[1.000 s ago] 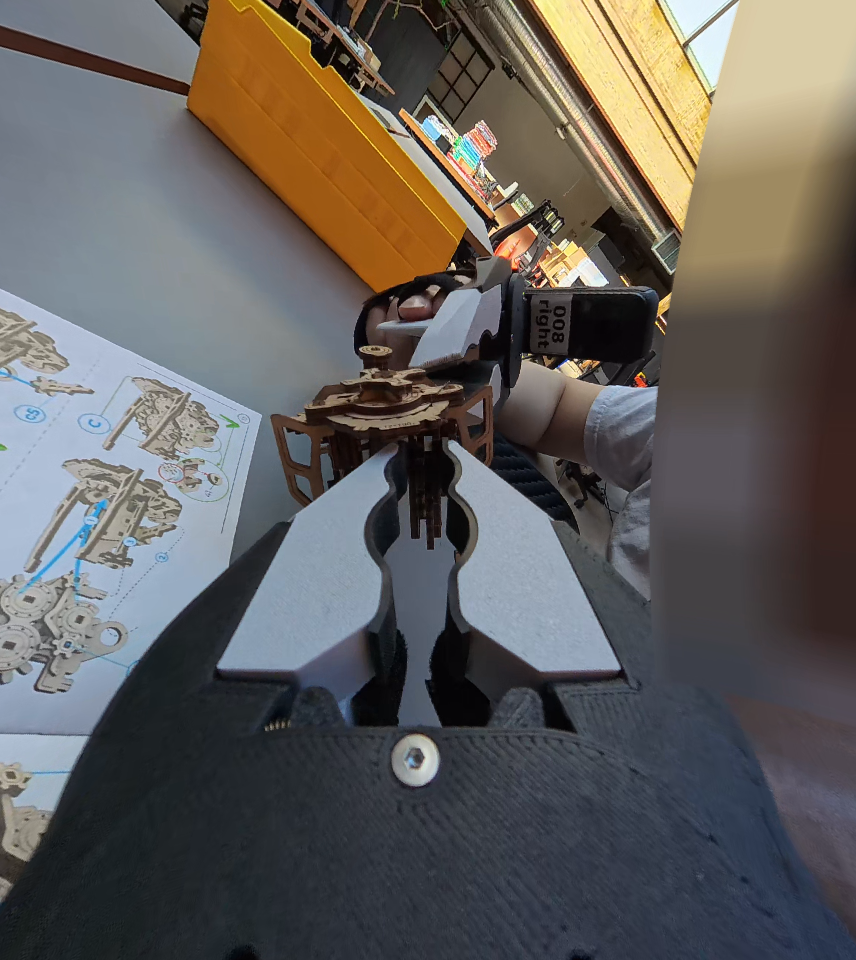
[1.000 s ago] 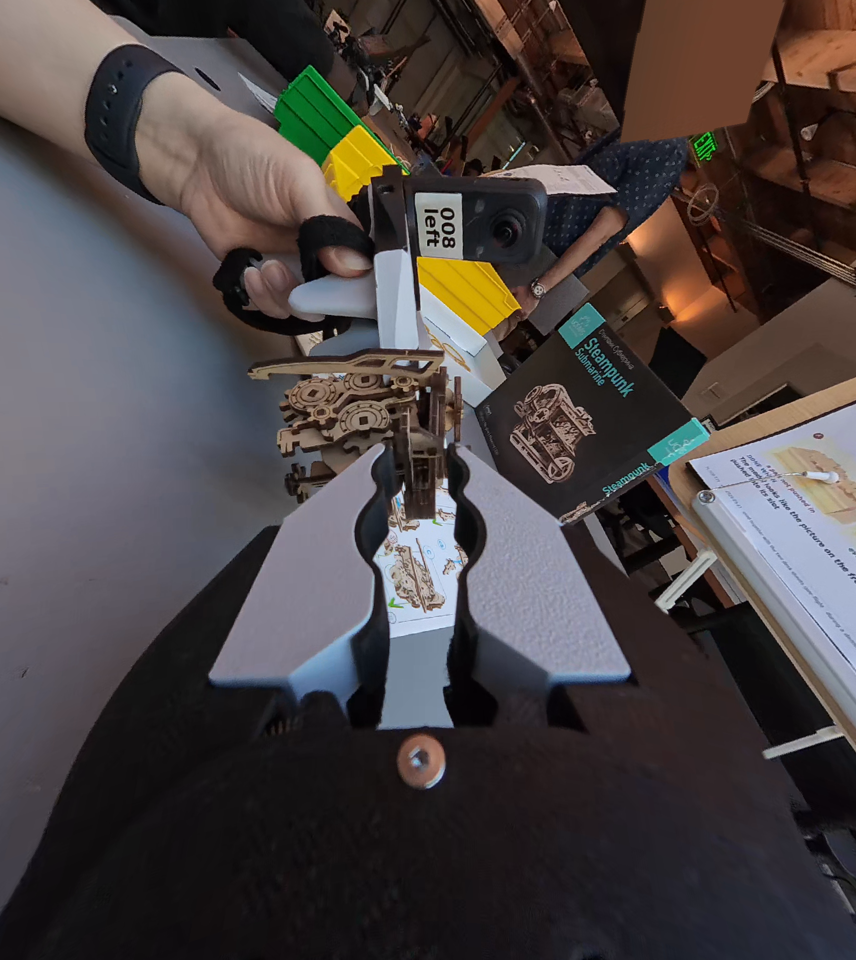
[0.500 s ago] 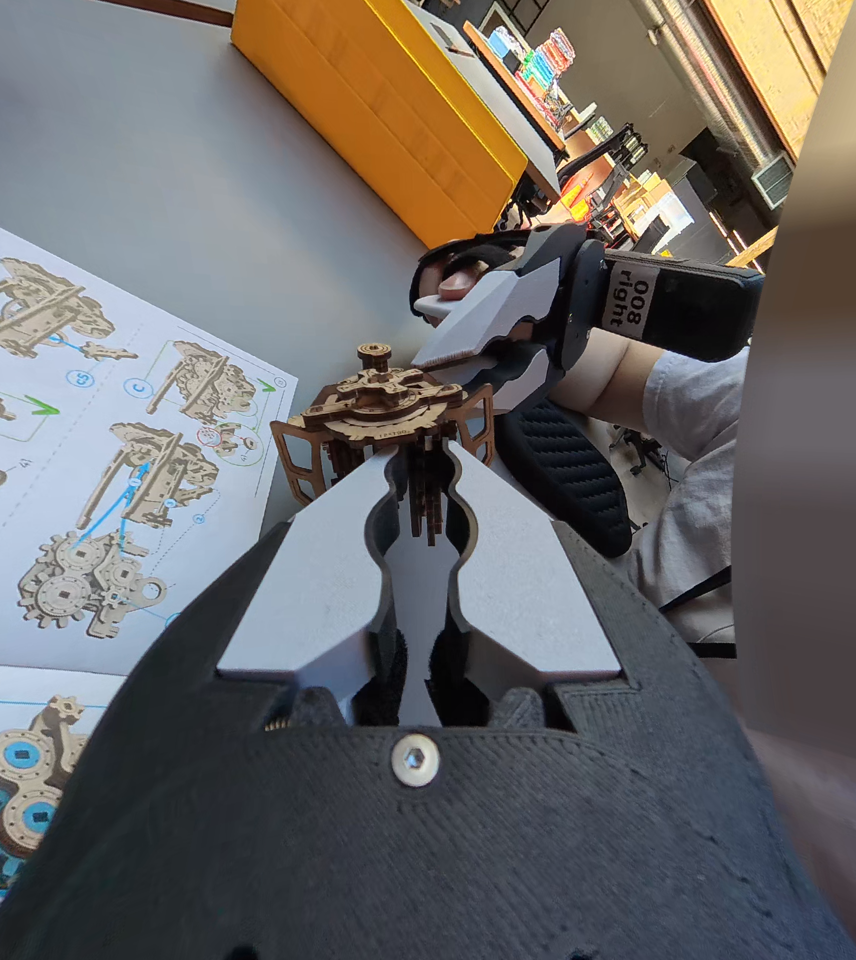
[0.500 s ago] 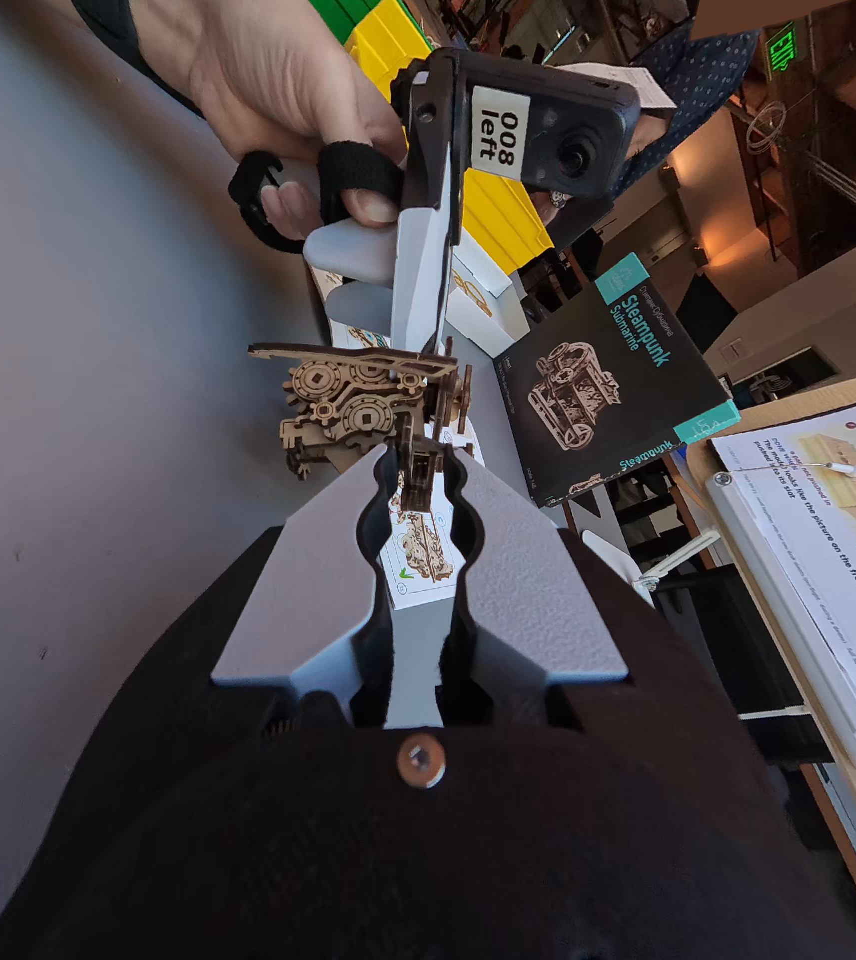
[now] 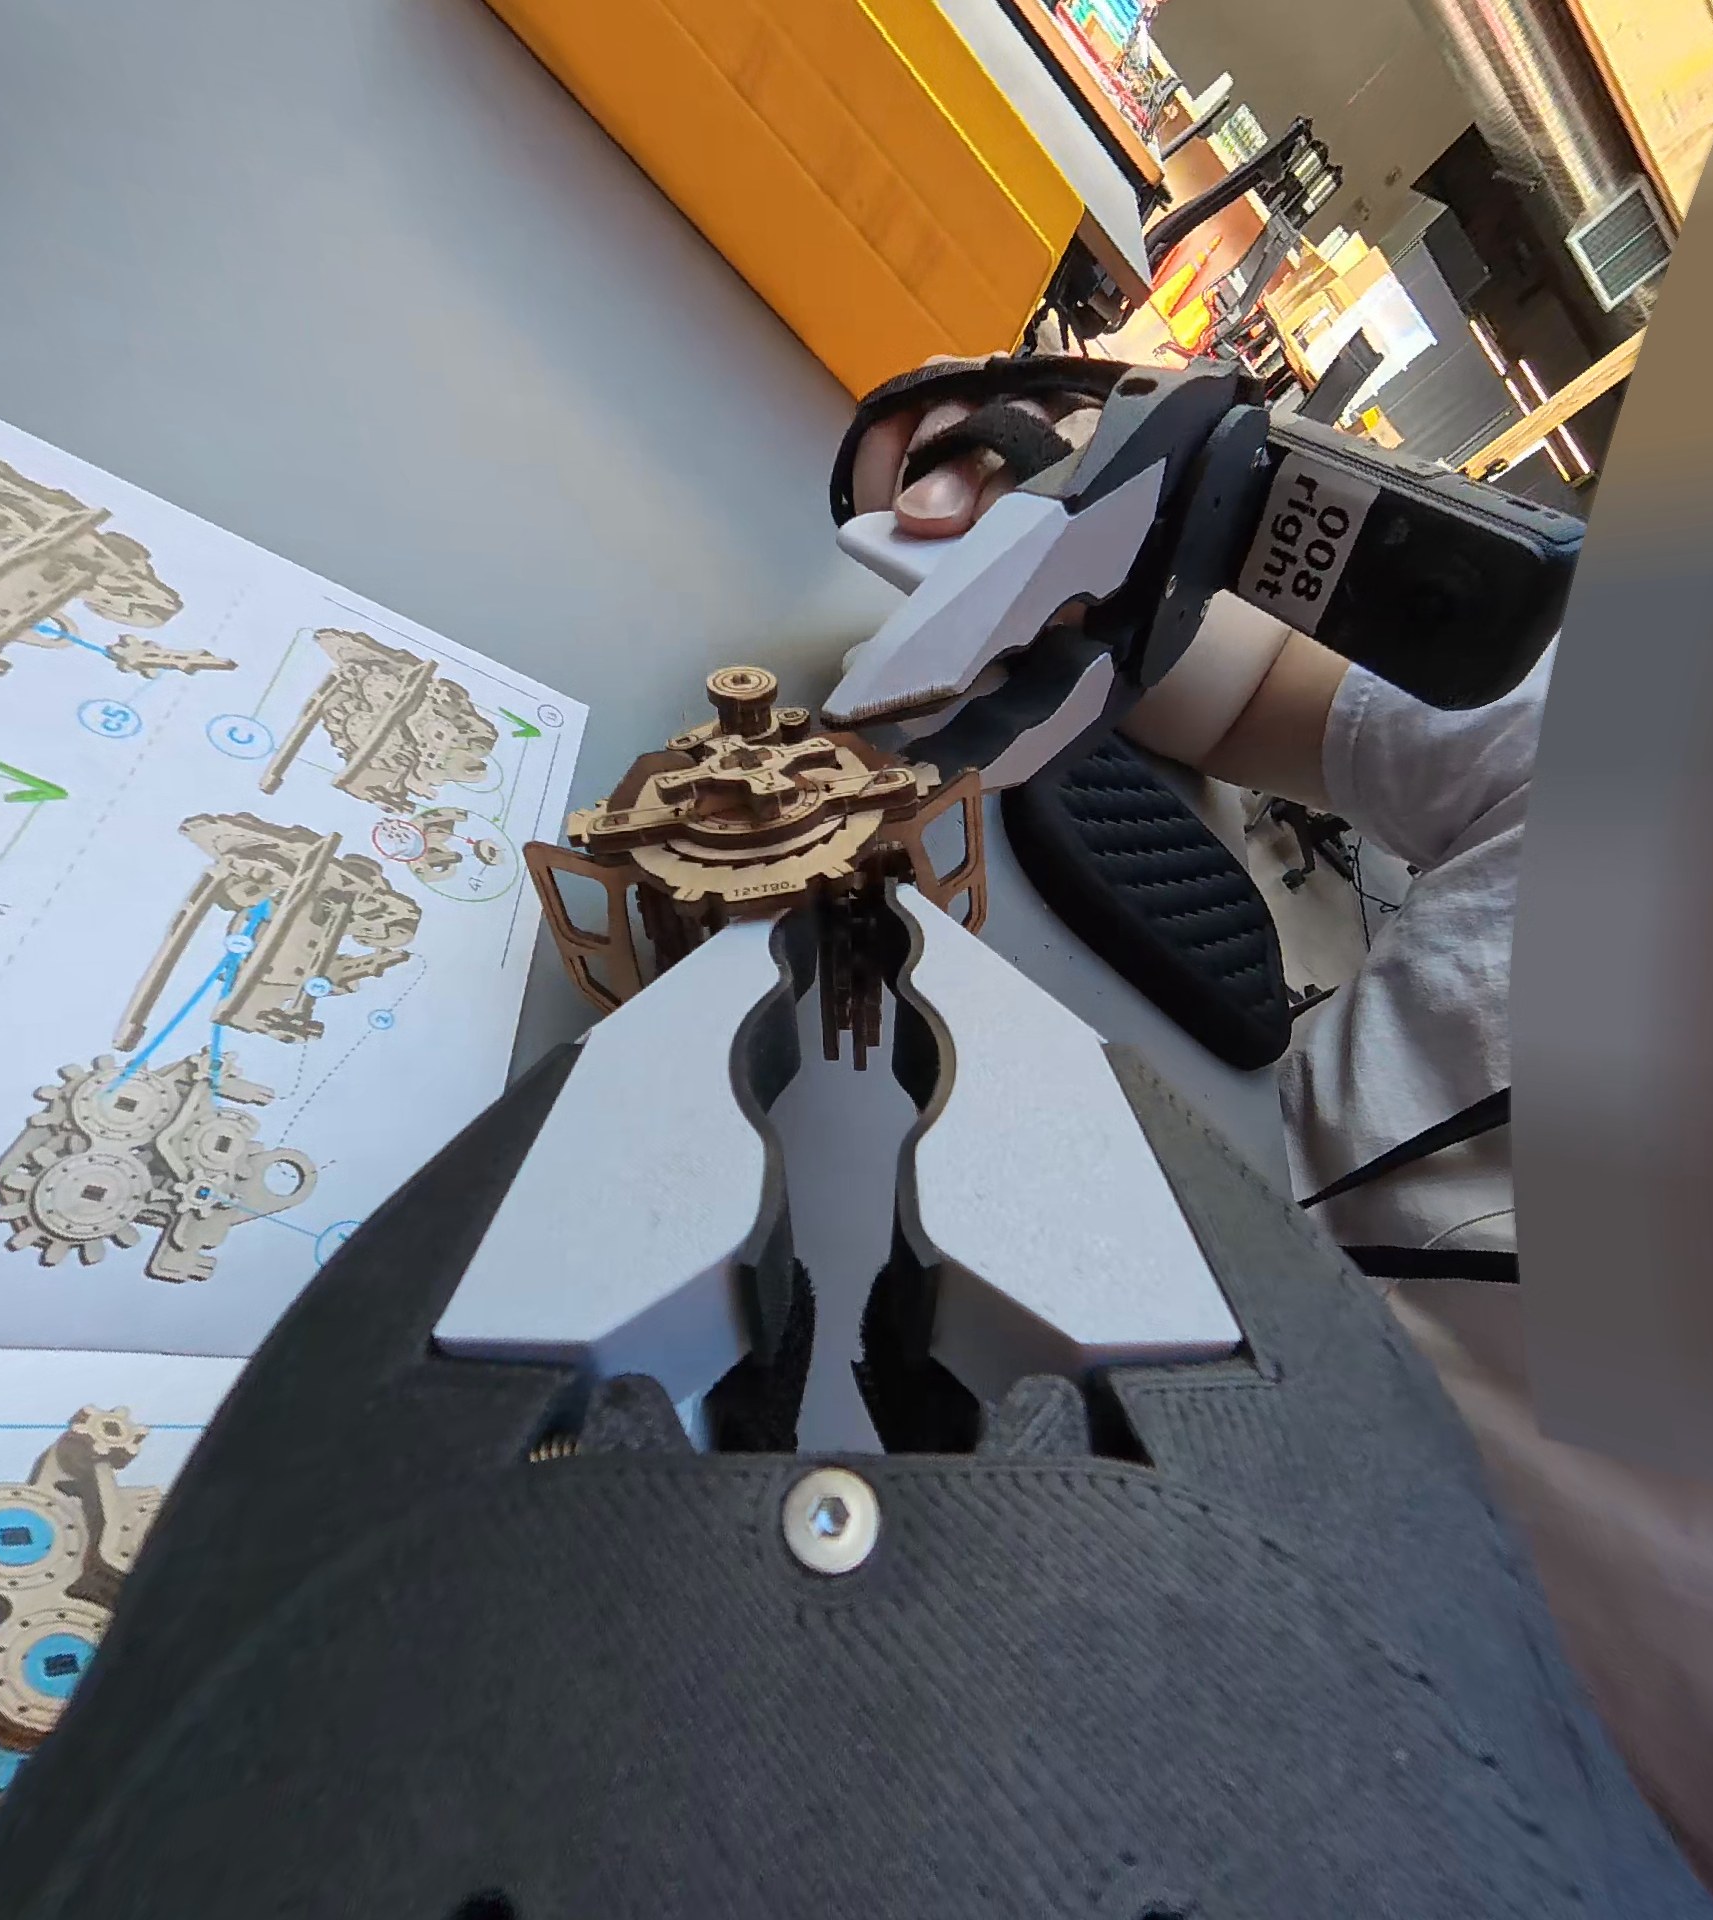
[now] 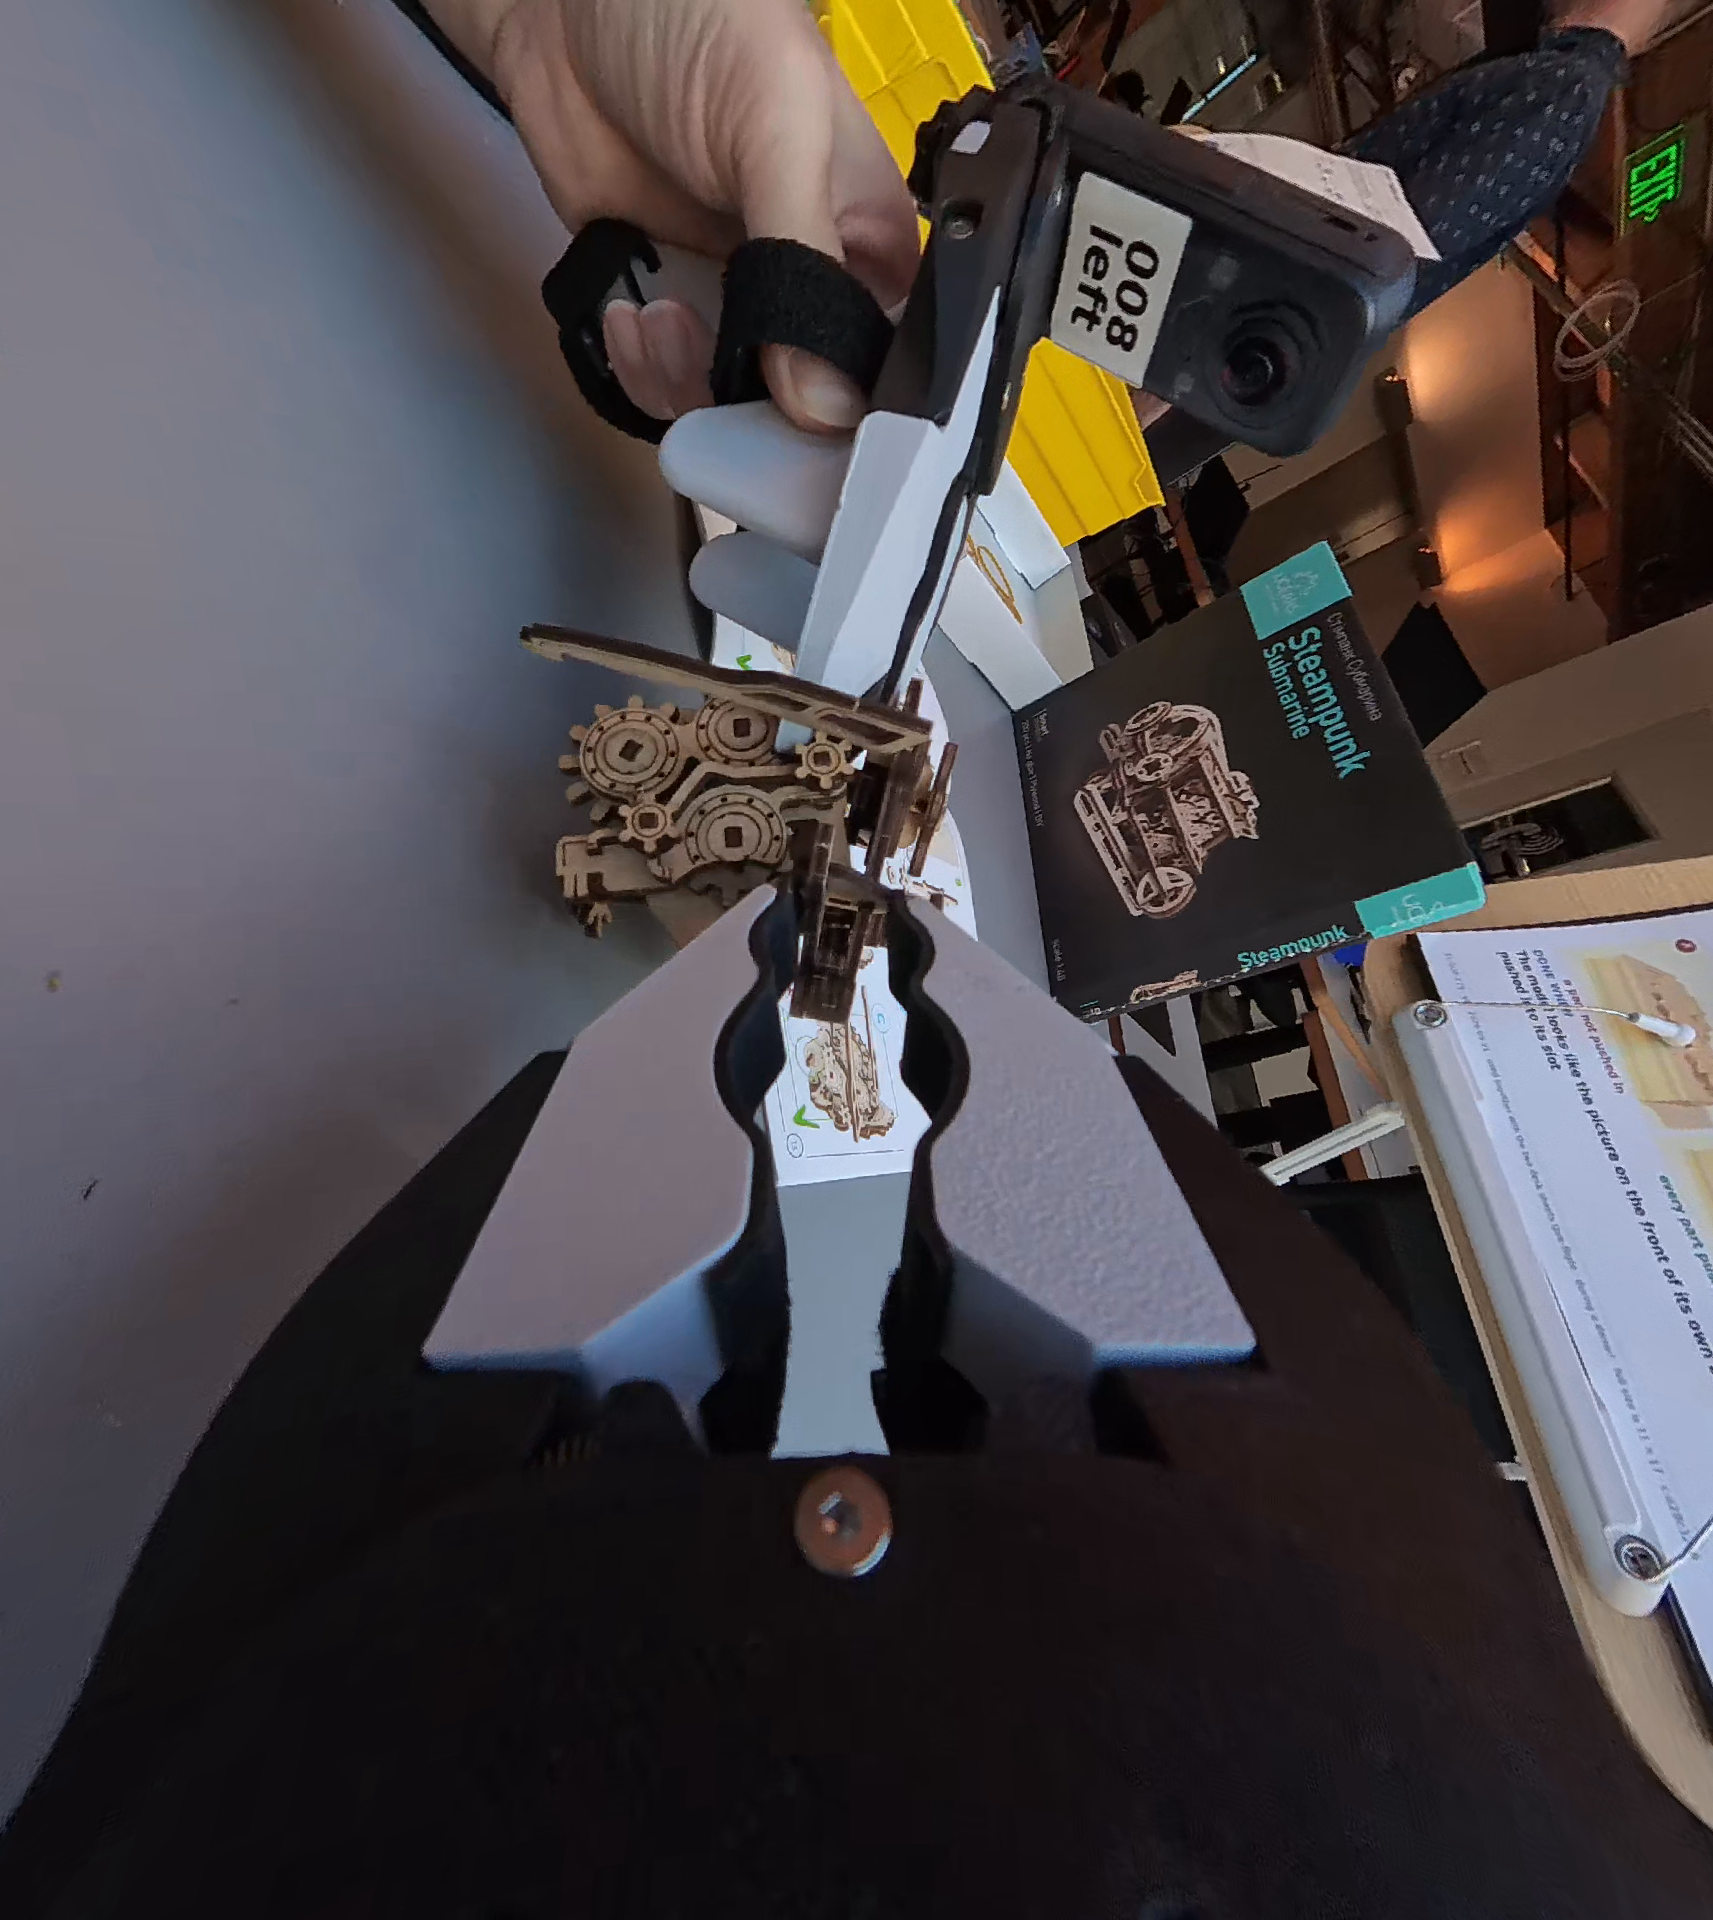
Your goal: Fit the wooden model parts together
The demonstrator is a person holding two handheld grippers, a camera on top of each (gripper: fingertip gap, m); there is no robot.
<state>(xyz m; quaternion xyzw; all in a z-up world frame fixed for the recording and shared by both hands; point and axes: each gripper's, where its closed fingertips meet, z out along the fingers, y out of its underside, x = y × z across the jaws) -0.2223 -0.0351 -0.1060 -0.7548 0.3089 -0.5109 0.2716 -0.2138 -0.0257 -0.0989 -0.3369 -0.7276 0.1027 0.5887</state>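
A wooden gear model [image 5: 743, 816] is held above the grey table [image 5: 312, 364] between both grippers. My left gripper [image 5: 836, 909] is shut on the stack of parts under the model's round toothed disc. My right gripper [image 6: 834, 909] is shut on a small dark wooden piece [image 6: 831, 951] at the model's edge. In the right wrist view the model's gear side [image 6: 686, 800] faces me, and the left gripper [image 6: 847, 717] clamps its dark frame from above. In the left wrist view the right gripper [image 5: 909, 743] meets the model's far right side.
Printed instruction sheets [image 5: 208, 883] lie on the table at the left. A long yellow bin [image 5: 831, 156] stands behind. A black model box [image 6: 1236, 790], yellow bins [image 6: 1080, 436] and a clipboard with a page [image 6: 1610, 1195] are at the right. A black chair [image 5: 1143, 904] is beyond the table edge. Only a small space, under 4 cm, lies between the two pairs of fingers.
Both grippers stay shut on the model. They have tilted together with it and stand closer to each other, so the gear side now faces the right wrist view more fully.
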